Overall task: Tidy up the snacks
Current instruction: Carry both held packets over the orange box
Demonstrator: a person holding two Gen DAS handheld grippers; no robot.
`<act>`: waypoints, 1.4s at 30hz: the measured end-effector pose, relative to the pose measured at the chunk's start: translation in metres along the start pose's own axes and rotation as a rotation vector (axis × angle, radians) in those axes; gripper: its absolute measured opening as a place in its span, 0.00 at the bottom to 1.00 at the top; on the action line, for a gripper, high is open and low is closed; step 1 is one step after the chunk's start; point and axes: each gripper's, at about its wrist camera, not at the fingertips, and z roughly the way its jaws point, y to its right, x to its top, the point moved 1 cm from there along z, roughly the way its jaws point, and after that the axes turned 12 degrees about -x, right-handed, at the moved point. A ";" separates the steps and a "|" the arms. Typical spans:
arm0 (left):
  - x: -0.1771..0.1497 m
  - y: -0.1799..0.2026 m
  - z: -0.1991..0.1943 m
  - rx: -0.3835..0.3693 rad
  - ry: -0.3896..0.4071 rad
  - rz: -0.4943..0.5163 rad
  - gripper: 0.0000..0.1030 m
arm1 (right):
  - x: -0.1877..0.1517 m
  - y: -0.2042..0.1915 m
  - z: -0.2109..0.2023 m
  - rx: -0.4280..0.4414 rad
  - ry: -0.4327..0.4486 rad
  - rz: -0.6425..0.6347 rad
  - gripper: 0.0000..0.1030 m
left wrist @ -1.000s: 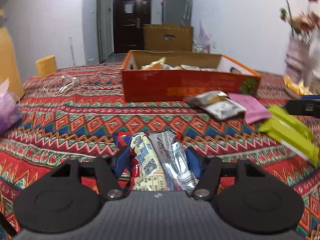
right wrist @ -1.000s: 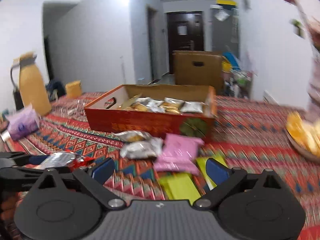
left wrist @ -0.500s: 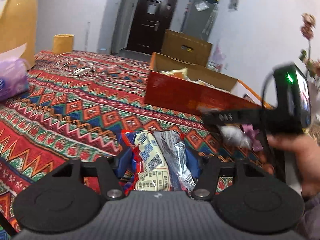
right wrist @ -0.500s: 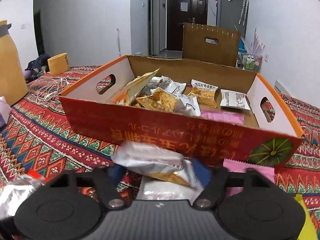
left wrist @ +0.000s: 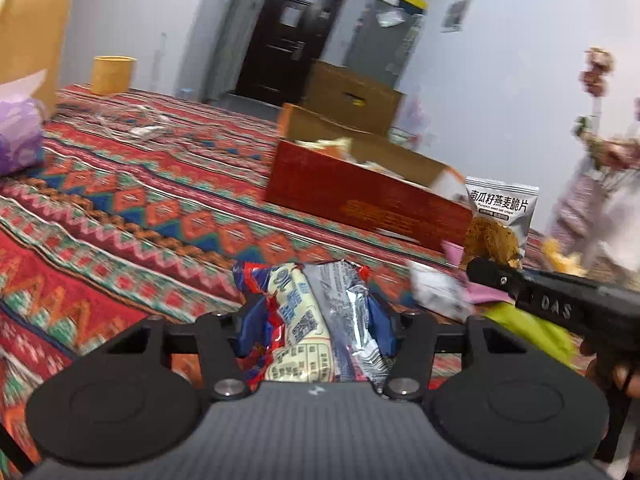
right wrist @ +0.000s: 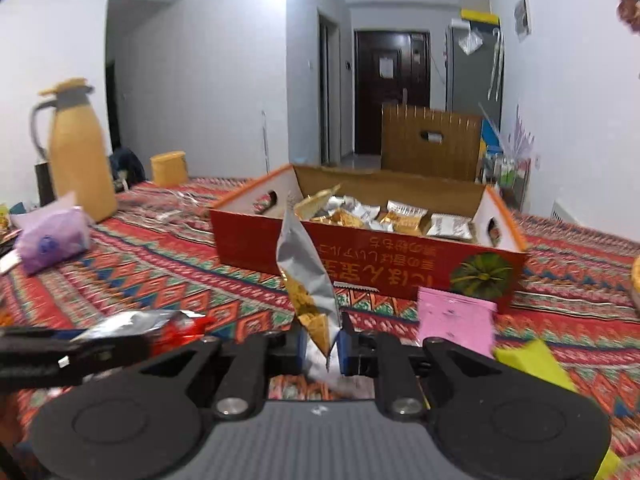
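My left gripper [left wrist: 312, 320] is shut on a red, white and silver snack packet [left wrist: 316, 320], held above the patterned cloth. My right gripper [right wrist: 323, 348] is shut on a silver oat-crisp packet [right wrist: 308, 276], lifted upright in front of the red cardboard box [right wrist: 360, 256]. The box holds several silver and gold packets. In the left wrist view the same silver packet [left wrist: 500, 220] stands over the right gripper's black finger [left wrist: 520, 284], right of the box [left wrist: 360, 200]. The left gripper shows at the left edge of the right wrist view [right wrist: 100, 344].
A pink packet [right wrist: 456, 320], yellow-green packets [right wrist: 532, 364] and a white packet [left wrist: 436, 292] lie on the table before the box. A yellow thermos [right wrist: 80, 152] and purple tissue pack [right wrist: 52, 236] stand left. A flower vase [left wrist: 588, 200] and fruit plate [right wrist: 636, 276] stand right.
My right gripper has closed on the silver packet and lifted it off the table, pulling back from the box. My left gripper has kept its packet and swung a little left.
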 end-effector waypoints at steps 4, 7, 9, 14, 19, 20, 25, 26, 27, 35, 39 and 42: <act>-0.019 0.034 -0.018 -0.028 -0.037 0.072 0.39 | -0.027 0.014 -0.052 0.013 -0.031 -0.002 0.14; -0.034 0.055 -0.028 -0.029 -0.070 0.120 0.37 | -0.053 0.023 -0.084 -0.007 -0.063 -0.006 0.14; -0.041 0.068 -0.037 -0.024 -0.082 0.143 0.34 | -0.069 0.030 -0.100 -0.025 -0.081 0.003 0.14; -0.044 0.084 -0.053 -0.046 -0.100 0.140 0.33 | -0.095 0.052 -0.122 -0.034 -0.108 0.071 0.14; -0.045 0.103 -0.064 -0.023 -0.087 0.176 0.33 | -0.102 0.063 -0.134 -0.017 -0.083 0.095 0.14; -0.045 0.106 -0.065 -0.019 -0.084 0.183 0.33 | -0.101 0.065 -0.136 -0.011 -0.076 0.097 0.14; -0.042 0.114 -0.063 -0.001 -0.083 0.204 0.33 | -0.096 0.068 -0.136 0.004 -0.053 0.100 0.14; -0.040 0.115 -0.062 0.001 -0.083 0.210 0.33 | -0.095 0.069 -0.134 0.005 -0.050 0.102 0.14; -0.038 0.117 -0.061 0.002 -0.082 0.222 0.33 | -0.093 0.071 -0.133 0.007 -0.045 0.105 0.14; 0.022 0.125 -0.035 -0.043 -0.028 0.279 0.33 | -0.043 0.086 -0.122 0.018 0.044 0.017 0.14; 0.075 0.124 -0.006 -0.066 0.020 0.281 0.33 | 0.003 0.096 -0.105 0.008 0.103 -0.067 0.14; 0.110 0.123 0.022 -0.057 0.057 0.293 0.33 | 0.034 0.102 -0.083 0.003 0.128 -0.098 0.14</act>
